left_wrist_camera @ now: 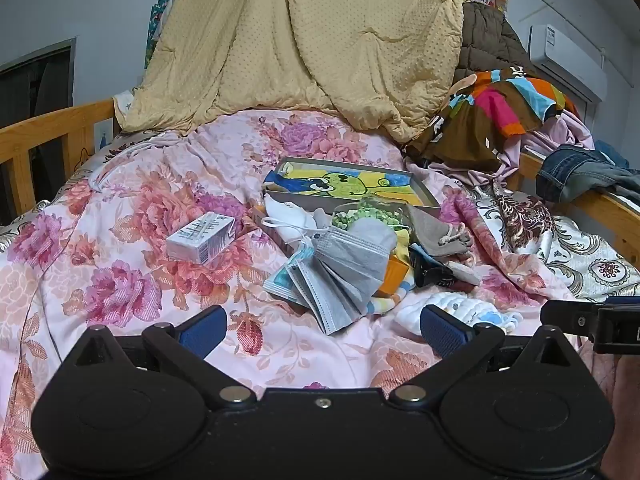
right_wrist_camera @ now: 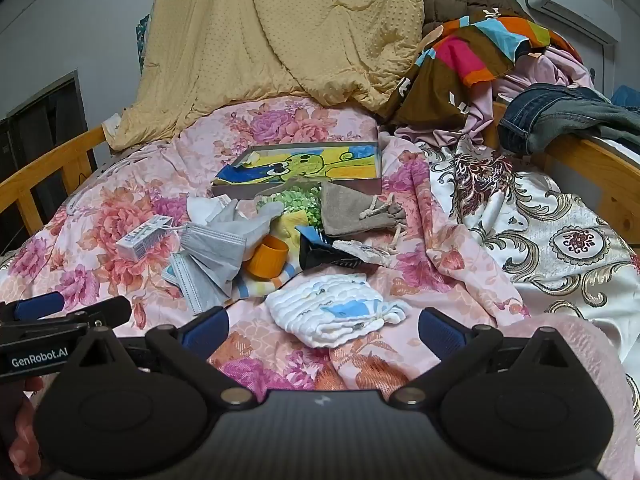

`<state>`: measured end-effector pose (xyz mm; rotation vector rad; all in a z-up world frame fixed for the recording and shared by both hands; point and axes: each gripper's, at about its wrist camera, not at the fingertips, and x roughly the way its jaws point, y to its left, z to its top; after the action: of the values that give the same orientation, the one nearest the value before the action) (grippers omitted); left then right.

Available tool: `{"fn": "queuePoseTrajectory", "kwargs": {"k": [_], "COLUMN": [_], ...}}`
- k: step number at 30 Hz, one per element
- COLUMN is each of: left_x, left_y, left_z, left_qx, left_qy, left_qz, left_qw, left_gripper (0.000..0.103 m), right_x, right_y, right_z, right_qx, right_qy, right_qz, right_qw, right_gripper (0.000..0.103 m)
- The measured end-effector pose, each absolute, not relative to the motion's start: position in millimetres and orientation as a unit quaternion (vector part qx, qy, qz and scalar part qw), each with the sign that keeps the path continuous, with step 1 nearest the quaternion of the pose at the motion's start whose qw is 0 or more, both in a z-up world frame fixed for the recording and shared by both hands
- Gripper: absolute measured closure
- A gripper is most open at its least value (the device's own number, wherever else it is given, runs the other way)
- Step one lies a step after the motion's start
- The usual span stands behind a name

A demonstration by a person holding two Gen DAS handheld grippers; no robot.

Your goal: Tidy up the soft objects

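Note:
A pile of small soft things lies mid-bed on the floral quilt: grey face masks, a white mask, a green fluffy cloth, a grey drawstring pouch and a folded white muslin cloth. An open flat box holding a cartoon-print towel sits just behind the pile. My left gripper hovers open before the masks. My right gripper stands open, the white cloth just ahead between its blue pads, untouched.
A small white carton lies left of the pile, an orange cup and a black packet within it. A beige comforter drapes behind; clothes and jeans heap at the right. Wooden bed rails flank both sides.

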<state>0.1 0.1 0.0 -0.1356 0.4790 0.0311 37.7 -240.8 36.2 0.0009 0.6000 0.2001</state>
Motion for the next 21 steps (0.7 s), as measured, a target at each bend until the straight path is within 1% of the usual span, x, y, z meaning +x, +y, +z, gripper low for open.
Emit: {"fn": "queuePoseTrajectory", "kwargs": {"k": [21], "left_x": [0.2], "left_y": [0.0], "left_z": [0.0], "left_qx": [-0.064], "left_qy": [0.239], "left_qz": [0.016], "left_qw": [0.969], "left_gripper": [0.001], "right_x": [37.9], "right_y": [-240.9], "right_z": [36.2], "right_qx": [0.001], "right_qy": [0.296], "right_qz": [0.098], "right_qw": [0.950], "right_gripper": [0.000]}}
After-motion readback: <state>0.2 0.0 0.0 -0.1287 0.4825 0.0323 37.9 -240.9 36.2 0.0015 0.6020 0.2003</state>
